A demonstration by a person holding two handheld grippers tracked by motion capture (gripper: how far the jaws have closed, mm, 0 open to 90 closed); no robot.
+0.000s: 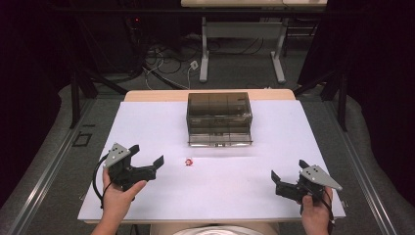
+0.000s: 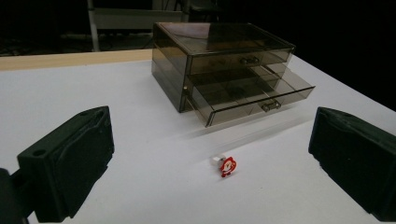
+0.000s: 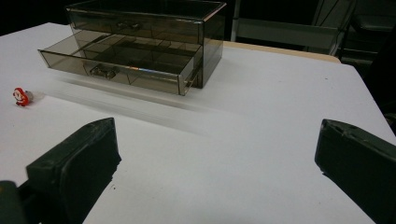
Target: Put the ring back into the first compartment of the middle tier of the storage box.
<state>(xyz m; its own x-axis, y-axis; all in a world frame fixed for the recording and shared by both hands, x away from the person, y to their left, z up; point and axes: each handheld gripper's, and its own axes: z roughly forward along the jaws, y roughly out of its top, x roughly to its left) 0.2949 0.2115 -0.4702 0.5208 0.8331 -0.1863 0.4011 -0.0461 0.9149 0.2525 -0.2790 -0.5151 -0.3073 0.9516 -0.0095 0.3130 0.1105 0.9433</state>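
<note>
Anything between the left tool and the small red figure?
Nothing: bare white table runs from the left tool to the red figure, as the left gripper view shows.

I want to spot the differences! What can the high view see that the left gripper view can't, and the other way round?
High view alone: both hands, the left claw, the right claw, and cables on the floor behind the table.

Left gripper view alone: a close look at the drawer's little handle and the dividers inside the pulled-out lower drawer.

Both: the smoky drawer box, the small red toy in front of it, and the white tabletop.
</note>
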